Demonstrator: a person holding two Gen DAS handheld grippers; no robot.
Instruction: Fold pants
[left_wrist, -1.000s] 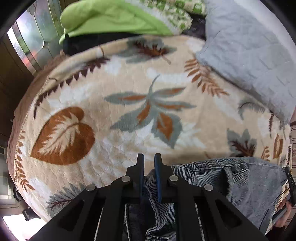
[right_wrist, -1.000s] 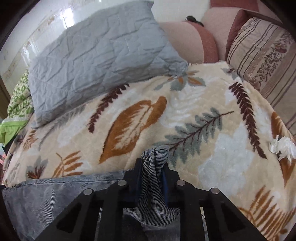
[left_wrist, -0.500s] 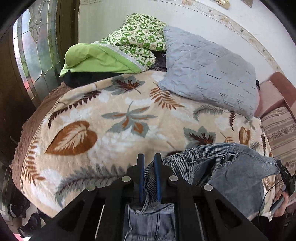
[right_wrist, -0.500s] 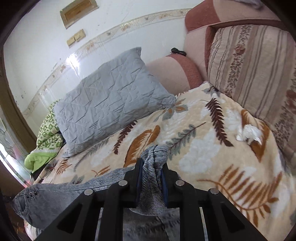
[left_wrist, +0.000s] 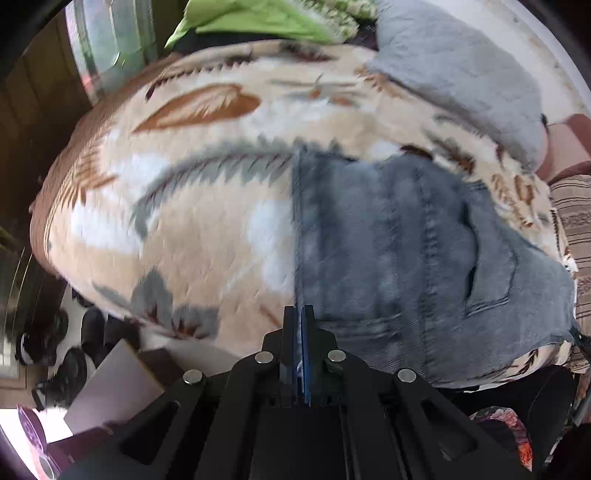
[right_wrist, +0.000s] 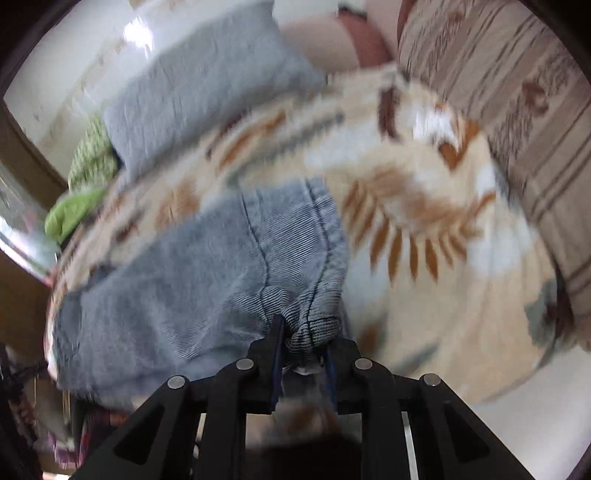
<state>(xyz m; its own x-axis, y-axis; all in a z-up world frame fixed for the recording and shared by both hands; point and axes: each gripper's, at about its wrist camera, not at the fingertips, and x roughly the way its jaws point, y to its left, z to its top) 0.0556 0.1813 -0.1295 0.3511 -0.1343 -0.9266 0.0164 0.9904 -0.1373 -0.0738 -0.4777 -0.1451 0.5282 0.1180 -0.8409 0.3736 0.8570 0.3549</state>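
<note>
Grey-blue denim pants (left_wrist: 406, 243) lie spread over the leaf-patterned blanket (left_wrist: 192, 192), a back pocket facing up. My left gripper (left_wrist: 298, 314) is shut on the pants' left edge near the bed's front. In the right wrist view the pants (right_wrist: 207, 266) stretch away to the left, and my right gripper (right_wrist: 301, 328) is shut on a bunched end of the denim. Both views are motion-blurred.
A grey quilted pillow (left_wrist: 461, 70) and green bedding (left_wrist: 258, 18) lie at the head of the bed. A striped cushion (right_wrist: 517, 92) stands along the right side. Shoes (left_wrist: 66, 343) and a box (left_wrist: 114, 387) sit on the floor at the left.
Both grippers have swung up and back toward the bed's front, still holding the pants. The pants now lie flatter and spread across the blanket.
</note>
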